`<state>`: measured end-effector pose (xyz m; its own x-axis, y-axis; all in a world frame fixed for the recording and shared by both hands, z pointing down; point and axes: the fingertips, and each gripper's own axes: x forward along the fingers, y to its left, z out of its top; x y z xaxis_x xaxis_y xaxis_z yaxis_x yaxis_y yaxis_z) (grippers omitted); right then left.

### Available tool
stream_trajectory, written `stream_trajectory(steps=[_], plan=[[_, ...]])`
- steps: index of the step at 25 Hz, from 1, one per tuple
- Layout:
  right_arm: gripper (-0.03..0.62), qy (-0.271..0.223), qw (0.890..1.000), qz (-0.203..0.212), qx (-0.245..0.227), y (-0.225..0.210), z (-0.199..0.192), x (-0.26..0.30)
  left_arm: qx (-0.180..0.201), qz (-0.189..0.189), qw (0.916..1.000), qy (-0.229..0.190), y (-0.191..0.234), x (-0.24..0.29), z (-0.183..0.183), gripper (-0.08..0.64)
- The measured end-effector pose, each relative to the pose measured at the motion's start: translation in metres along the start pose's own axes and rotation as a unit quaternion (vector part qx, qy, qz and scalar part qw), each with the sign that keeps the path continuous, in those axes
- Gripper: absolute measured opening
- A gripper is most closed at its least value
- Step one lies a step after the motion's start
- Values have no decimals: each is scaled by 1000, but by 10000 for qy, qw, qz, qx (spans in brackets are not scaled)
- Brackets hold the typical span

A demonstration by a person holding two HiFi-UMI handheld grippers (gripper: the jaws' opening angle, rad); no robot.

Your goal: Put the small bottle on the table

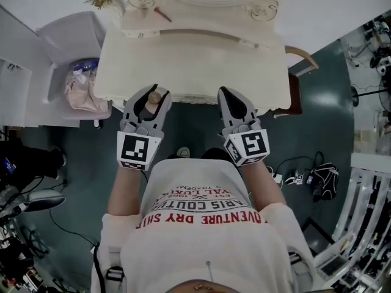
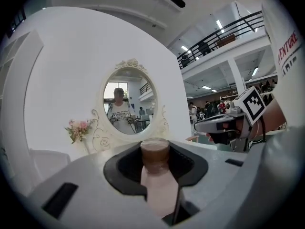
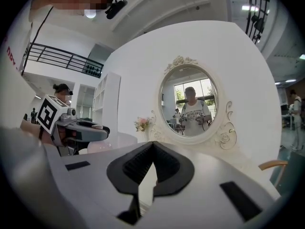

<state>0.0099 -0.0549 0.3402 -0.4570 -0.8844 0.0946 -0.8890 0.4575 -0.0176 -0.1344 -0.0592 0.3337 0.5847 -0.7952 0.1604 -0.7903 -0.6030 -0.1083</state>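
- Step in hand: transport. The small bottle (image 2: 156, 173) is being carried to the table (image 1: 195, 60) and is not yet set down
- Left gripper (image 1: 157, 91): jaws part closed and clamped on the pale body of the small bottle. The brown cap sits at the jaw tips
- Bottle position: held in the air at the near edge of the table, left of centre, not touching the top
- Bottle attitude: it appears to lie along the jaws with the cap towards the mirror (image 3: 188, 104), but this cannot be confirmed
- Right gripper (image 1: 227, 93): jaws closed together with nothing between them. It is level with the left gripper, to its right, at the same near edge
- Next move: advance the left gripper over a bare part of the table top, short of the mirror base
- Bring the bottle base down flat onto the surface, righting it first if it lies tilted
- Part the jaws only once the base rests on the top, then draw back straight to avoid tipping the bottle
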Motion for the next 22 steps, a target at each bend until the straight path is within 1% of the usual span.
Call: stream_trajectory(steps=[4,7,10,17,22], plan=[[-2,103,9999,-13,2,-4,-4,26,-77,-65,9999,59,18,20,-9,127],[-2,169,9998,-39,27,-15,-12,46,-90,-127,9998,104,29,42,-17,127],[-2,252,9996,-5,86,-28,-21,67,-132,-93,9997,170,40,66,-28,127],[-2,364,9988,268,170,-72,-36,128,-207,-34,9991,376,64,135,-54,127],[-2,468,9974,501,210,-104,-48,178,-286,89,9987,414,89,188,-73,127]])
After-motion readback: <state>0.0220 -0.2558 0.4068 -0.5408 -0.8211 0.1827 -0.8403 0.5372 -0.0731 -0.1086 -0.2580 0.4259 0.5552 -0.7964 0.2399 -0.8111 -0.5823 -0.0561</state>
